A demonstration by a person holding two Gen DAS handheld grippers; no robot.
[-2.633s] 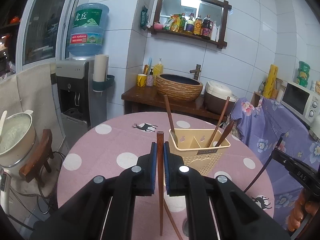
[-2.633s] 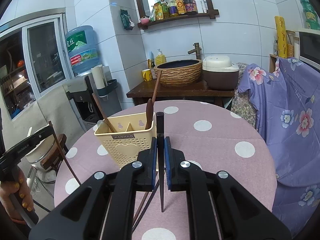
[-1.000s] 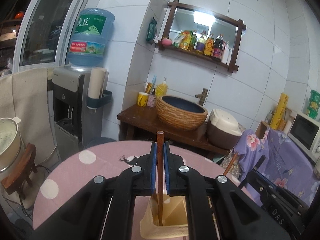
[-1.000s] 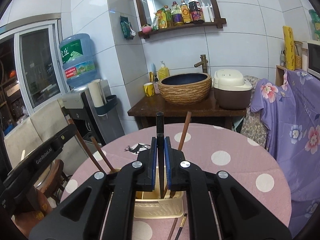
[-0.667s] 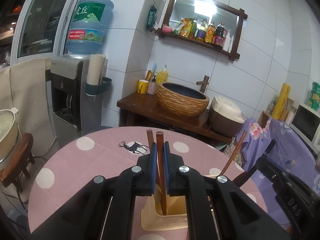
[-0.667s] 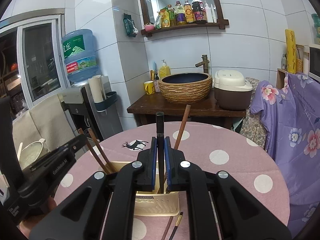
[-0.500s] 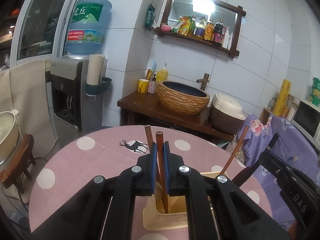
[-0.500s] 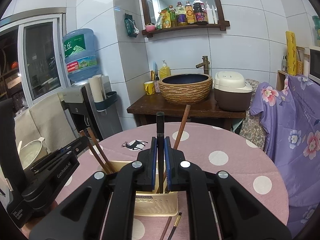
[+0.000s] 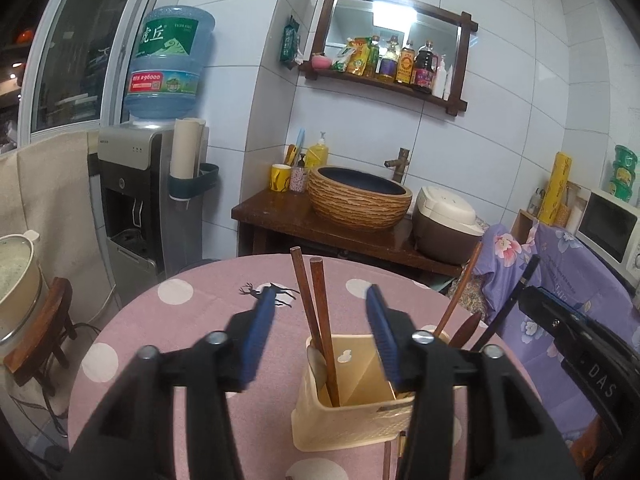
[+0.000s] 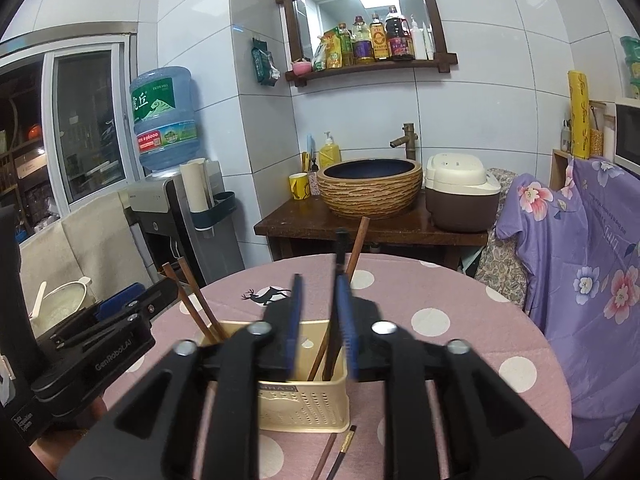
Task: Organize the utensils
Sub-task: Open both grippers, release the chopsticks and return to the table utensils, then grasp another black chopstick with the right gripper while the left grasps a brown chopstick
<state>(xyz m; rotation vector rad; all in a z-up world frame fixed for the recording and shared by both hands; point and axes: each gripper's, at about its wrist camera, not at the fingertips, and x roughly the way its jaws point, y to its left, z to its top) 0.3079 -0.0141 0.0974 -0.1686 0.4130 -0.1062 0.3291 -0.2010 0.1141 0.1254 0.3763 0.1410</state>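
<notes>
A cream plastic utensil holder (image 9: pixel 352 416) (image 10: pixel 304 404) stands on the pink polka-dot table (image 9: pixel 192 320). My left gripper (image 9: pixel 320 338) is open above its left compartment, where two brown chopsticks (image 9: pixel 316 320) stand loose between the jaws. My right gripper (image 10: pixel 320 322) is open above the right compartment; a black chopstick (image 10: pixel 341 246) and a brown utensil (image 10: pixel 356 250) stand there, free of the pads. The two brown chopsticks also show in the right wrist view (image 10: pixel 192 300). Two more chopsticks (image 10: pixel 338 454) lie on the table in front of the holder.
A wooden side table with a woven basin (image 10: pixel 372 188) and a rice cooker (image 10: pixel 460 196) stands behind the round table. A water dispenser (image 9: pixel 148 200) is at the left. A purple floral cloth (image 10: pixel 580 280) hangs at the right.
Both grippers have opened. The brown chopstick from the left gripper and the black chopstick from the right gripper now stand in the holder, released.
</notes>
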